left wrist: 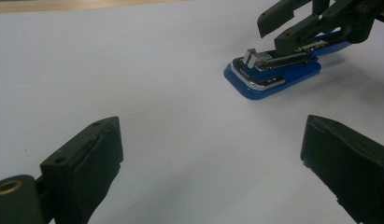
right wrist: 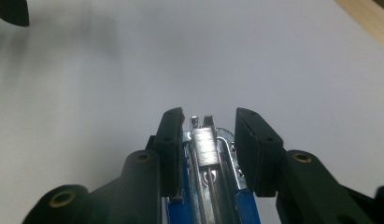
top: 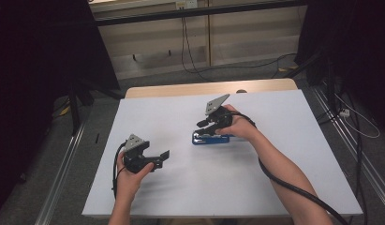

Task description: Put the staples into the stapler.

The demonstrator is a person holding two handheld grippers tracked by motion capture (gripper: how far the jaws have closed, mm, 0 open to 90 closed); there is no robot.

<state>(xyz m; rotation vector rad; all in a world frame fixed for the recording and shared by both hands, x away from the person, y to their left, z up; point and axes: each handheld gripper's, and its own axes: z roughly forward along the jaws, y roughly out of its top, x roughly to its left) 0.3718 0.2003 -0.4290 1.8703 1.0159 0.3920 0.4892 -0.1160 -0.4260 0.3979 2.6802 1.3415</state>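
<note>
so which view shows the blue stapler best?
Left gripper view: the stapler lies side-on, blue base and metal magazine clear. Right gripper view shows its metal top between the tongs; high view shows a small blue strip.

The high view is looking forward and down from above the person's side, taking in the whole white surface (top: 274, 187) with the blue stapler (top: 210, 138) near its middle. The left gripper view is sitting low, facing the stapler (left wrist: 273, 74) from some way off. The right gripper view is hovering just behind the stapler (right wrist: 208, 186), looking along it. All three are sharing the stapler.
</note>
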